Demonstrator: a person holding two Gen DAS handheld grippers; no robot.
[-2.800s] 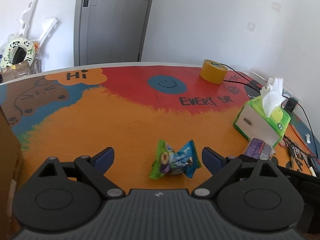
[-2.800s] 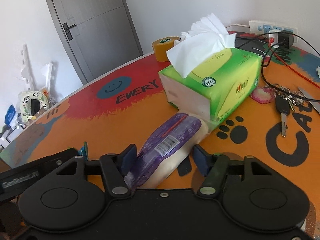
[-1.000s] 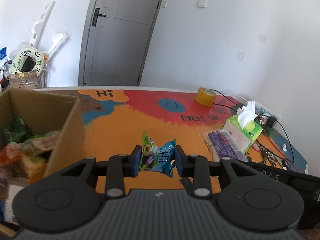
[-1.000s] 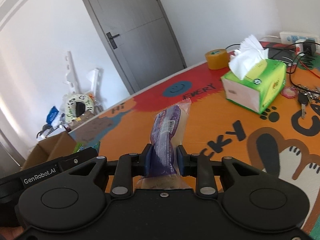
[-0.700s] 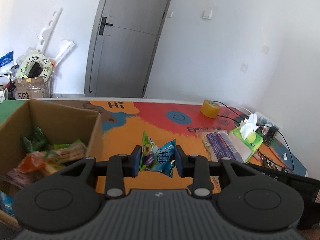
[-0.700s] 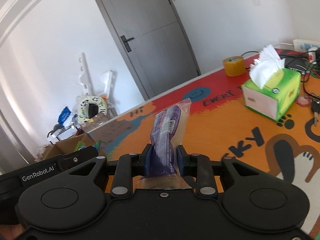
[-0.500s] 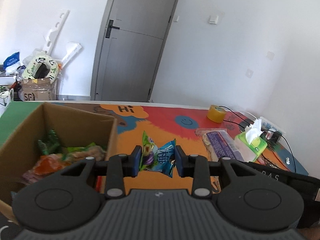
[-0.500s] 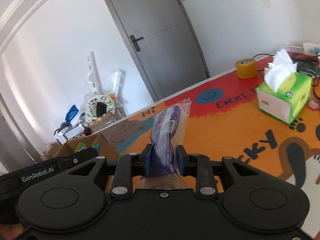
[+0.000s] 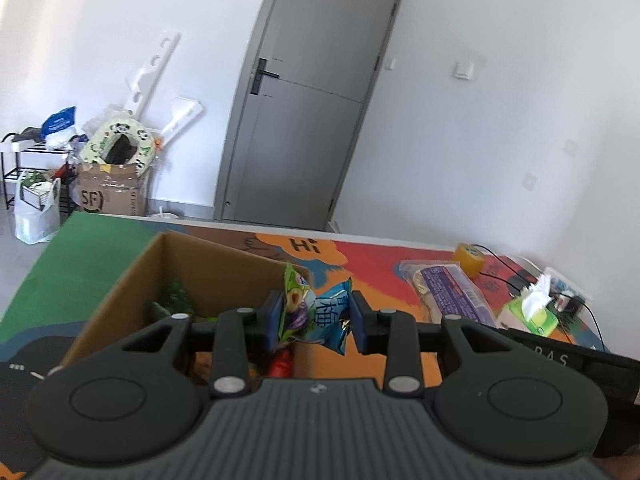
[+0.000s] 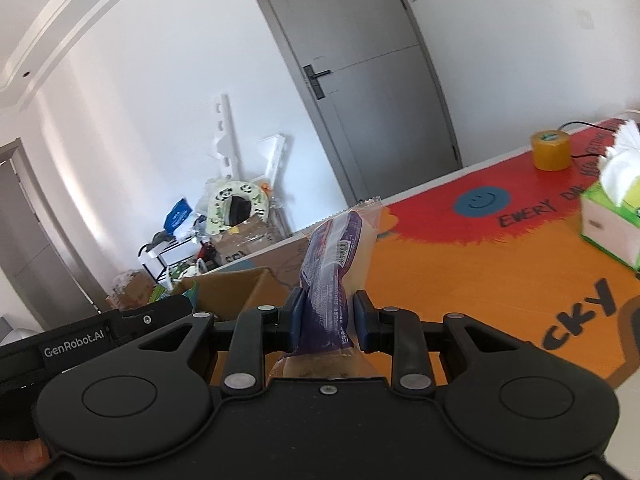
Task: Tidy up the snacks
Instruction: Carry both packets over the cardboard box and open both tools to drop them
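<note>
Cardboard box sits lower left of the left gripper, whose jaws clench a green-and-blue candy packet held crosswise, just past the box's right wall; this hand looks nearer. Further right, the right gripper pinches a purple snack pack standing upright, tilted slightly downward, the box ahead-left
</note>
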